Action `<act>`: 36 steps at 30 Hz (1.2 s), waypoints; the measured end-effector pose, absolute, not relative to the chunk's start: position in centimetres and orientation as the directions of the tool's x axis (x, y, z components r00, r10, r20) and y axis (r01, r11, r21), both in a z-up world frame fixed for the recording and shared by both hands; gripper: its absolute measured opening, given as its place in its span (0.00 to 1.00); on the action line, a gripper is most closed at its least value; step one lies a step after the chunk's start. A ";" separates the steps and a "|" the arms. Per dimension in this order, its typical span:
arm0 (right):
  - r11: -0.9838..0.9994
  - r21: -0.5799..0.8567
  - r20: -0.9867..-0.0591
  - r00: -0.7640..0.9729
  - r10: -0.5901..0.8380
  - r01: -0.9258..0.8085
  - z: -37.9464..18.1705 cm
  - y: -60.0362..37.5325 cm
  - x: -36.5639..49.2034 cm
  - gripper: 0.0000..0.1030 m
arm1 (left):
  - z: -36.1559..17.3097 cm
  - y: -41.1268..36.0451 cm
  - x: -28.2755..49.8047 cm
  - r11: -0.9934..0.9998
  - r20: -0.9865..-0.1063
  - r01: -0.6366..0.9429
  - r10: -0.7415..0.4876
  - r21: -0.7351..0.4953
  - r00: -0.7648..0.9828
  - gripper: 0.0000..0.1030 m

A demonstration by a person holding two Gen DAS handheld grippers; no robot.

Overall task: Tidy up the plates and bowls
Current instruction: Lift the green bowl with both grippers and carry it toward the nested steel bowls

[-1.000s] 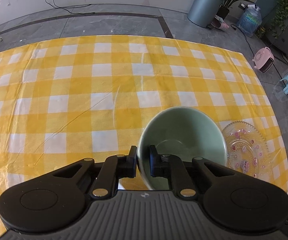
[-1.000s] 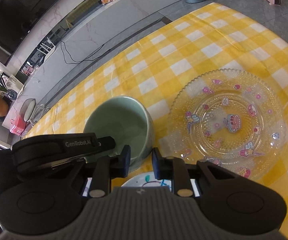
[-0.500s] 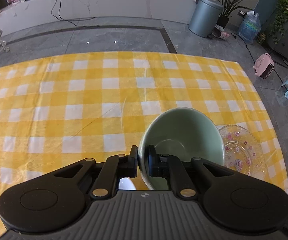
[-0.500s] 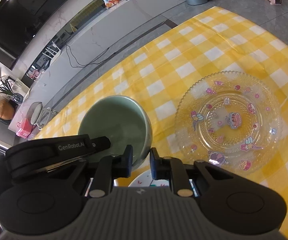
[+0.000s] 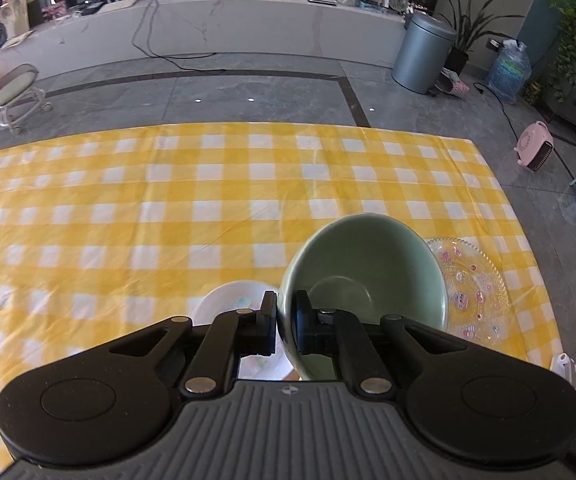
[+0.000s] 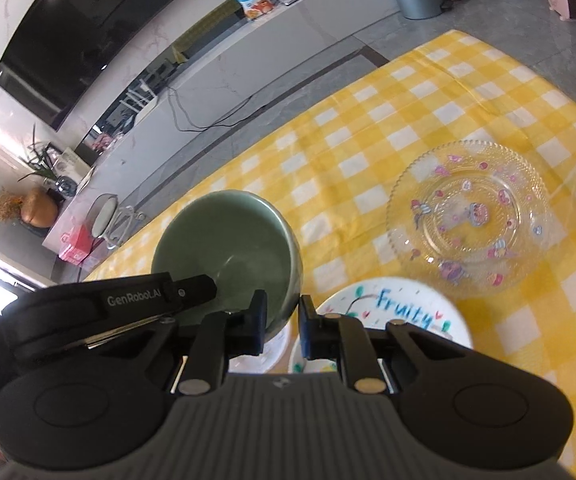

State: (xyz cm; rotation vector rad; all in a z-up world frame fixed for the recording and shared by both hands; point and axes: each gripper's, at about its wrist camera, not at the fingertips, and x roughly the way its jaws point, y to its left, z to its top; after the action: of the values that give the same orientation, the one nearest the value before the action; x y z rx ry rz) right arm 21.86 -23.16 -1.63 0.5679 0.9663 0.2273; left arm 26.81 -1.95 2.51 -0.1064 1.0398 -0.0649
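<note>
The left gripper [image 5: 285,322] is pinching the near rim of a green bowl [image 5: 368,268], one finger outside the wall and one inside, jaws nearly together on the thin edge. The bowl is hanging tilted at lower centre of the left wrist view, above the yellow checked tablecloth [image 5: 167,208]. Just right of it in that view a clear glass plate [image 5: 476,288] with pink cartoon prints is lying flat on the cloth, and a white bowl [image 5: 227,300] is peeking out at lower centre behind the fingers.

In the right wrist view the right gripper [image 6: 281,326] is standing with its jaws narrowly apart and has just been closing; the green bowl's rim is sitting in the gap, though whether the pads are pressing it I cannot tell. A white plate [image 6: 400,312] lettered "Fruity" is lying at lower centre, the glass plate at right
</note>
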 end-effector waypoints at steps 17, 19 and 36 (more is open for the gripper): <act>0.847 0.525 -0.711 0.506 0.489 -0.080 4.8 -17.9 13.2 0.13 | 7.3 4.1 17.8 0.980 -0.868 -0.106 -0.098 -0.170 0.486 0.08; 0.849 0.519 -0.716 0.491 0.496 -0.101 5.2 -17.1 12.2 0.13 | 7.3 5.2 16.8 0.975 -0.873 -0.126 -0.103 -0.184 0.478 0.08; 0.864 0.449 -0.814 0.295 0.500 -0.226 3.2 -10.2 8.2 0.12 | 3.4 12.1 11.0 0.940 -0.930 -0.246 -0.147 -0.237 0.338 0.09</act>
State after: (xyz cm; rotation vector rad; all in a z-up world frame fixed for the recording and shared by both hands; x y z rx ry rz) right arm 8.18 -10.23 3.22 0.2683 1.1774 0.4910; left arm 11.02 12.10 3.41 -0.3661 1.2326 0.0663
